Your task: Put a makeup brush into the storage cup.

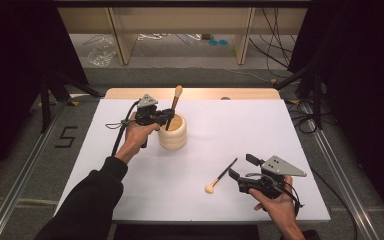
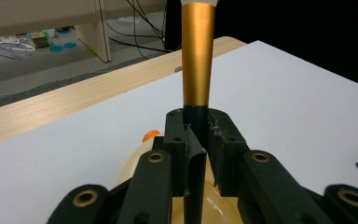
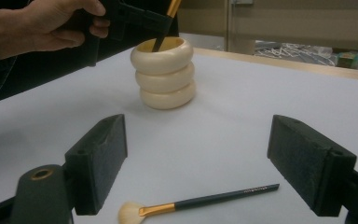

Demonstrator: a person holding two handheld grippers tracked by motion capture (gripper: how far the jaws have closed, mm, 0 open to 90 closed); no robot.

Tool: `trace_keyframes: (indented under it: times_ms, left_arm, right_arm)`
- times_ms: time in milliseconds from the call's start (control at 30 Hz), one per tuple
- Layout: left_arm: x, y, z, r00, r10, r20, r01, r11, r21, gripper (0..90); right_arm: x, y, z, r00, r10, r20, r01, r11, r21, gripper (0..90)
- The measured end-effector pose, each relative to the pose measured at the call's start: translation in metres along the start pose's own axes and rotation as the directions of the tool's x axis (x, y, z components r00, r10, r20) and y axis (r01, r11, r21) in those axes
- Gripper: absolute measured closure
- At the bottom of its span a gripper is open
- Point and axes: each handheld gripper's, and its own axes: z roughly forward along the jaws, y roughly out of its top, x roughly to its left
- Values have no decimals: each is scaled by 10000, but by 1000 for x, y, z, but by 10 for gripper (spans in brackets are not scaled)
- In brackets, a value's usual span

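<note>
A cream ribbed holder (image 1: 173,131) stands on the white table left of the middle. My left gripper (image 1: 166,116) is shut on a makeup brush (image 1: 173,106) that stands upright with its handle end down inside the holder; its gold ferrule (image 2: 198,51) rises above the jaws. A second brush (image 1: 221,176) with a dark handle and pale fan bristles lies flat on the table near the front. My right gripper (image 1: 241,167) hovers open just right of it, with the brush (image 3: 196,204) low between the two pads (image 3: 98,158).
The cream holder (image 3: 165,72) sits well beyond the right gripper, with the other hand above it. The white sheet (image 1: 280,135) covers a wooden table (image 1: 200,93). Shelving legs and cables lie on the floor past the far edge.
</note>
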Motion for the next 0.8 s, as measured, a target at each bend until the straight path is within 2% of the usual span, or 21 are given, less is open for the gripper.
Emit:
trace_keyframes:
  times_ms: [267,433,633,667,800]
  left_arm:
    - [1,-5,-1,9999,156,-68,-154,9995,268,785]
    - [2,-8,-1,9999,109,-74,-105,9988,476,784]
    - [2,-7,-3,9999,42,-108,-37,9990,451,772]
    - [2,-7,-4,9998,144,-103,-140,9991,398,762]
    - [1,-4,-7,10000,5,-69,-3,9998,208,691]
  right_arm:
    - [0,0,0,10000,1,4,-1,10000,-23,209]
    - [0,0,0,10000,9,7,-9,10000,-15,209]
    - [0,0,0,10000,17,2,-17,10000,35,210]
    - [0,0,0,10000,14,-1,-14,10000,32,210]
    - [0,0,0,10000,13,0,-13,10000,26,210]
